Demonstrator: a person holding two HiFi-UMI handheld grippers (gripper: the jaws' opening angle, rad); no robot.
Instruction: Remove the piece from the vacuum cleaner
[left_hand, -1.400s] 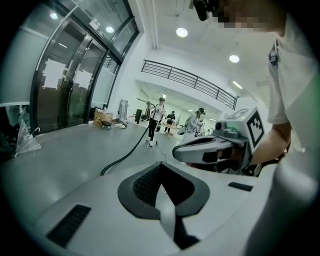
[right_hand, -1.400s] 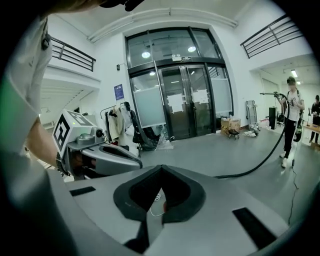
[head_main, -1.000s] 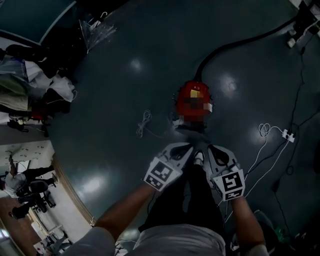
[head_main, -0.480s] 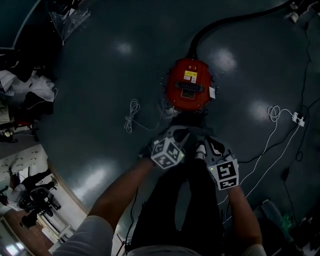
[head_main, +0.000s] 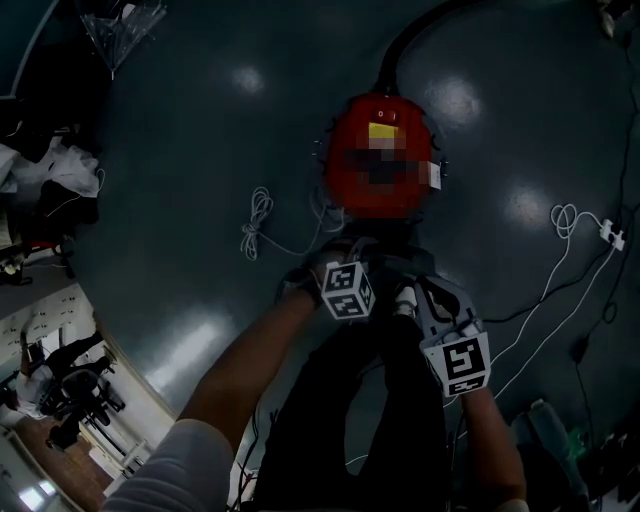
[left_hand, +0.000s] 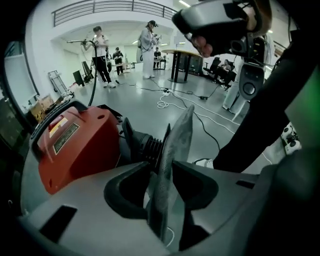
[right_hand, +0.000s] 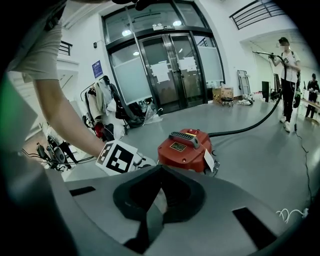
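A red canister vacuum cleaner (head_main: 380, 165) stands on the dark floor, and its black hose (head_main: 400, 40) runs away to the top of the head view. My left gripper (head_main: 348, 255) reaches to the vacuum's near end. In the left gripper view the red body (left_hand: 75, 145) and a black ribbed fitting (left_hand: 147, 147) lie just left of the left gripper's fingertips (left_hand: 185, 117). Its jaws are opening, still nearly together, with nothing between them. My right gripper (head_main: 425, 290) hangs a little behind, over my legs, shut and empty. The right gripper view shows the vacuum (right_hand: 185, 147) ahead of it.
A coiled white cable (head_main: 255, 220) lies left of the vacuum. More white cable with a power strip (head_main: 608, 232) lies at the right. Several people (left_hand: 100, 55) stand far off in the hall. Clothes racks stand by the glass doors (right_hand: 170, 65).
My left gripper has moved forward to the vacuum's near end and turned. The vacuum sits closer and higher in the head view. The right gripper has hardly moved.
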